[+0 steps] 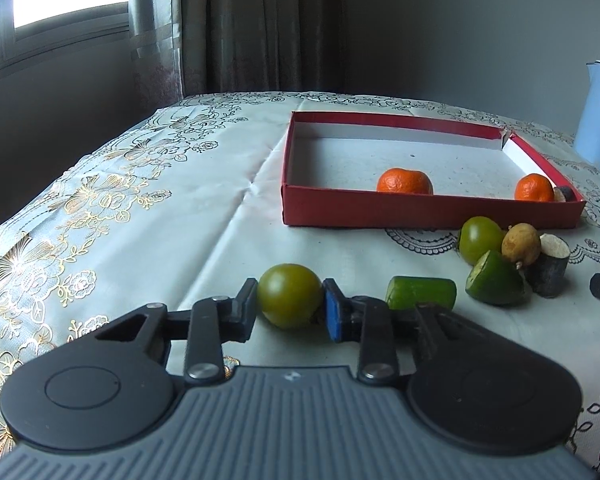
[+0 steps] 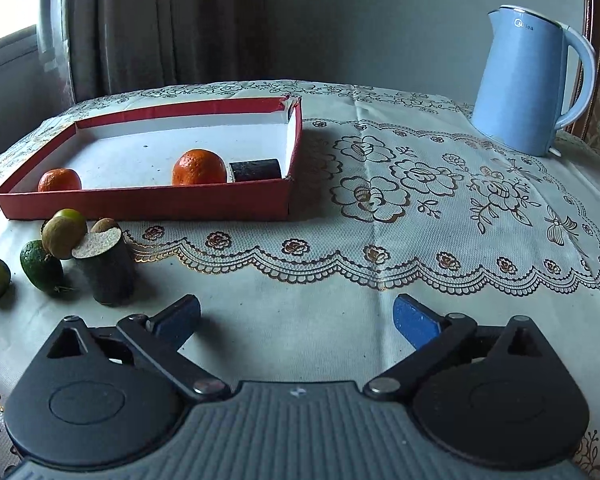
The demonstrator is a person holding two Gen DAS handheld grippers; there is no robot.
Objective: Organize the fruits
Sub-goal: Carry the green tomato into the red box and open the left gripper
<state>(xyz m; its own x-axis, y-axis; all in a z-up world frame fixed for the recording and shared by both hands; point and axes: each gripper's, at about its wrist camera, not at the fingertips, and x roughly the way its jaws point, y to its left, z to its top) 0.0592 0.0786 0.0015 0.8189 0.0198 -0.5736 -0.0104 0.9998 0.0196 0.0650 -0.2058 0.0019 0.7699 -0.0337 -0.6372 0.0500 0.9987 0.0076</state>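
Observation:
My left gripper (image 1: 290,304) is shut on a round green fruit (image 1: 290,295) that rests on the tablecloth in front of the red box (image 1: 380,210). Two oranges (image 1: 405,181) (image 1: 533,187) and a dark cane piece (image 2: 256,170) lie inside the box. To the right of the held fruit are cut green pieces (image 1: 420,292) (image 1: 496,280), another green fruit (image 1: 480,240), a brown fruit (image 1: 521,244) and an upright dark cane piece (image 1: 550,268). My right gripper (image 2: 296,312) stands open over bare cloth, to the right of that cane piece (image 2: 108,272), nothing between its fingers.
A light blue kettle (image 2: 528,84) stands at the back right of the table. The flowered tablecloth (image 2: 380,200) covers the whole top. Curtains and a window are behind the table's far left edge. Open cloth lies between the box and the kettle.

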